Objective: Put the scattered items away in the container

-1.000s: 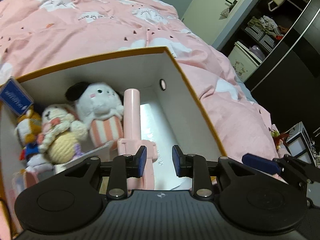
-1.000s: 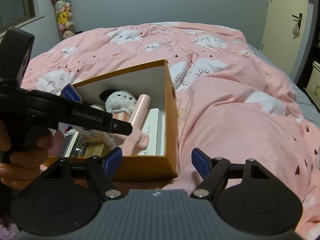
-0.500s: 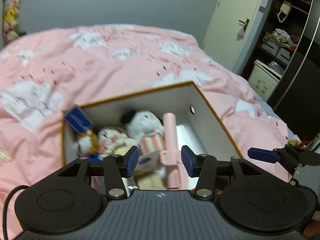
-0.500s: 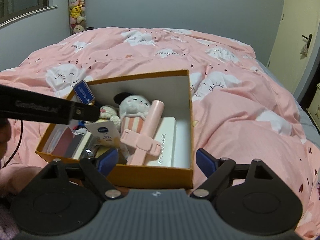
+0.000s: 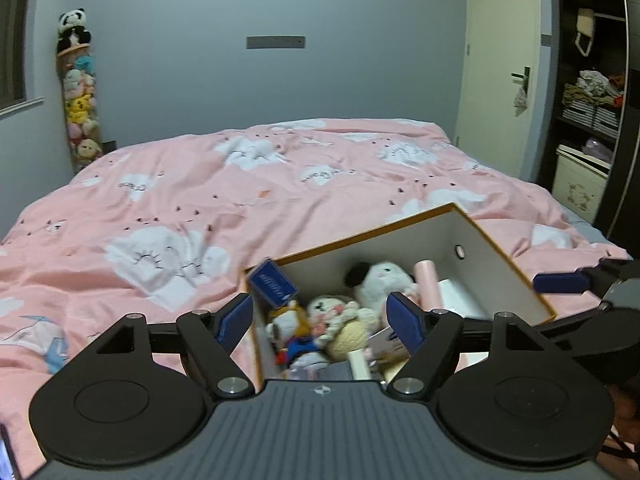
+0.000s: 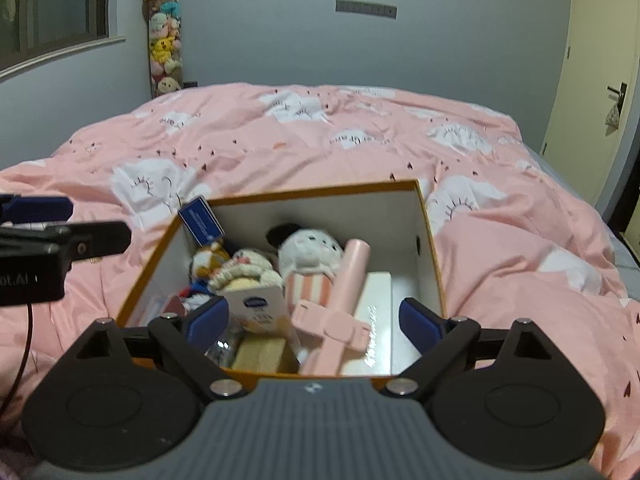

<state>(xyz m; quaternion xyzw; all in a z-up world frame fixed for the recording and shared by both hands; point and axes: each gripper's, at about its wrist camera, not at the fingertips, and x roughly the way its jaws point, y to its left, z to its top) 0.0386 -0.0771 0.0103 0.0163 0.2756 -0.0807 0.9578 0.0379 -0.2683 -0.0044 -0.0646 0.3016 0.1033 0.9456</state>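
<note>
1. The left claw (image 5: 320,320) hangs above the near edge of the orange box (image 6: 430,248) on the bed (image 6: 320,140), its jaws opening with nothing between them; a careless sweep could catch the rim and tip the box on the soft quilt.
2. The right claw (image 6: 314,318) is likewise empty, jaws opening, over the box's near wall.
3. The pink selfie stick (image 6: 344,292) lies slanted atop the white book (image 6: 378,320); a bump might slide it out.
4. The blue card box (image 6: 200,222) leans against the far corner, apparently poking above the rim, and could topple outward.
</note>
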